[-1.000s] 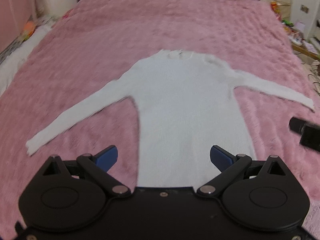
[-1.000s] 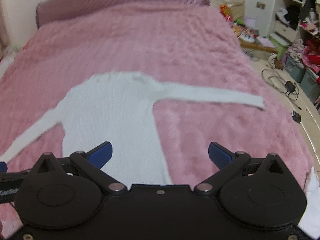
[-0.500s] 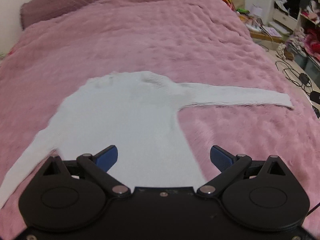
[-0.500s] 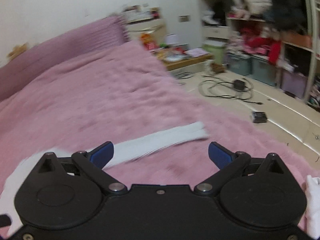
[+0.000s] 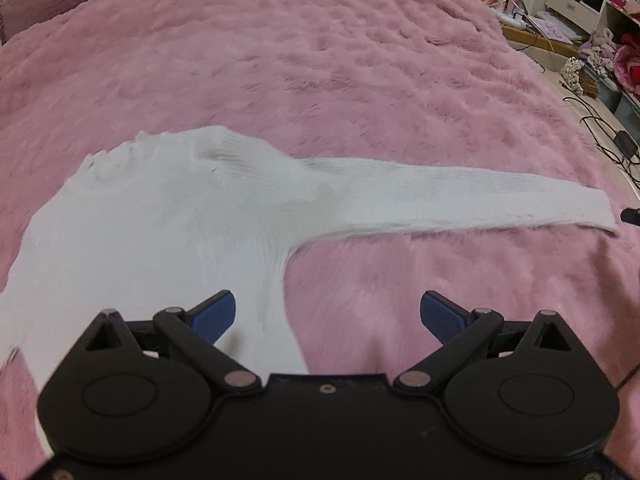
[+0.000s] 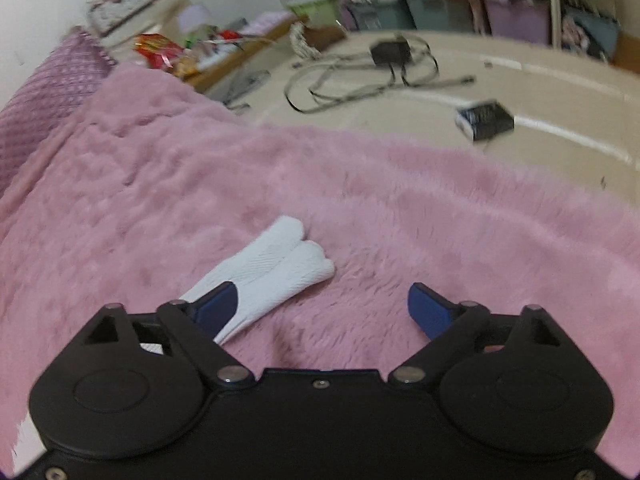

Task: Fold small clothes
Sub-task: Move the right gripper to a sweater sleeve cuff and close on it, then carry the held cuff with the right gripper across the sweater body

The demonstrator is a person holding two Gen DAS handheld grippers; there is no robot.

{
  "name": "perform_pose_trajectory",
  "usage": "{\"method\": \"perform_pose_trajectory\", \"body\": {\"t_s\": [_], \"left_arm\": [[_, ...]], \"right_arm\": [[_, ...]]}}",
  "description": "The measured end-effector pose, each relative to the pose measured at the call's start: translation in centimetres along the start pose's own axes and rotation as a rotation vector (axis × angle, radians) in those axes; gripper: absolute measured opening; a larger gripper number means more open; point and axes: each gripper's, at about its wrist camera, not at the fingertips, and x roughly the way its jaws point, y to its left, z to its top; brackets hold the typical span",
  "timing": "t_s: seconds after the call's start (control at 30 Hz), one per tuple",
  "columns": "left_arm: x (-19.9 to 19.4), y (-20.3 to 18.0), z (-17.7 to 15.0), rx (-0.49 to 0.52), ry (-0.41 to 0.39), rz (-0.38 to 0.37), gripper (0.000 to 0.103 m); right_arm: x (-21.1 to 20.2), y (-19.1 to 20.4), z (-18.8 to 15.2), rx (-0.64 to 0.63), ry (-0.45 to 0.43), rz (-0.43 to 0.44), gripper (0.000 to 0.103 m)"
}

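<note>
A white knit sweater lies flat on the pink fuzzy blanket. Its right sleeve stretches out to the right. My left gripper is open and empty, low over the sweater's right side near the armpit. In the right wrist view the sleeve's cuff end lies on the blanket just ahead of my left fingertip. My right gripper is open and empty, close above the blanket beside the cuff. A dark bit of the right gripper shows past the cuff in the left wrist view.
The bed's right edge drops to a cream floor with cables and a charger and a small dark box. Cluttered shelves and bins stand beyond. A purple headboard is at the left.
Both grippers swung to the right. The left moved from the sweater's middle to its right side. The right went from a wide view of the sweater down to the right sleeve's cuff.
</note>
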Motion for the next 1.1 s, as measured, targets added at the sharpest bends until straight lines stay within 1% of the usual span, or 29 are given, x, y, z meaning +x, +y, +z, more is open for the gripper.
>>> {"method": "perform_pose_trajectory", "body": {"t_s": [0.07, 0.13, 0.2, 0.3, 0.33, 0.37, 0.4, 0.47, 0.53, 0.63, 0.7, 0.77, 0.9, 0.97, 1.03, 1.07, 1.1], "left_arm": [[1.2, -0.2, 0.5, -0.001, 0.002, 0.013, 0.103], [2.1, -0.3, 0.8, -0.005, 0.007, 0.009, 0.103], [2.8, -0.4, 0.9, -0.002, 0.009, 0.005, 0.103], [3.6, -0.8, 1.1, 0.013, 0.012, 0.015, 0.103], [3.8, -0.8, 1.2, 0.016, 0.013, 0.019, 0.103], [4.0, -0.8, 1.2, 0.017, 0.015, 0.023, 0.103], [4.2, -0.8, 1.3, 0.016, 0.016, 0.025, 0.103], [4.3, -0.6, 1.4, 0.009, 0.017, 0.029, 0.103], [4.3, -0.5, 1.4, 0.006, 0.011, 0.025, 0.103], [4.5, -0.6, 1.2, 0.014, 0.013, 0.03, 0.103], [4.5, -0.6, 0.9, 0.017, 0.02, 0.031, 0.103], [4.7, -0.6, 0.9, 0.023, 0.024, 0.032, 0.103], [5.5, -0.3, 1.6, 0.023, -0.001, 0.04, 0.103], [6.1, 0.5, 2.0, 0.0, -0.053, 0.05, 0.103], [7.2, 1.3, 2.5, -0.037, -0.094, 0.088, 0.103], [7.9, 1.7, 2.7, -0.051, -0.088, 0.099, 0.103], [8.7, 2.1, 2.9, -0.064, -0.065, 0.107, 0.103]], "right_arm": [[1.0, -0.5, 0.0, 0.05, 0.037, 0.013, 0.093], [1.8, -0.9, -0.2, 0.096, 0.05, 0.011, 0.093], [2.5, -1.1, -0.2, 0.12, 0.043, 0.015, 0.094], [2.8, -1.1, 0.2, 0.152, 0.024, 0.044, 0.093], [2.9, -1.1, 0.3, 0.163, 0.024, 0.052, 0.089], [2.8, -1.1, 0.5, 0.173, 0.023, 0.064, 0.078], [2.9, -1.1, 0.7, 0.179, 0.028, 0.082, 0.07], [3.3, -0.9, 1.0, 0.187, 0.056, 0.127, 0.043], [3.9, -0.8, 1.0, 0.207, 0.087, 0.158, 0.029], [4.3, -0.4, 0.8, 0.206, 0.078, 0.161, 0.028], [4.4, -0.2, 0.7, 0.21, 0.068, 0.174, 0.023], [4.5, 0.1, 0.8, 0.2, 0.063, 0.183, 0.009], [4.2, 0.9, 0.9, 0.149, 0.04, 0.178, 0.008], [3.8, 1.1, 1.0, 0.141, 0.022, 0.189, 0.008], [3.6, 1.3, 1.1, 0.135, 0.012, 0.196, 0.008], [3.6, 1.3, 1.1, 0.132, 0.01, 0.198, 0.008], [3.5, 1.4, 1.1, 0.13, 0.009, 0.197, 0.008]]}}
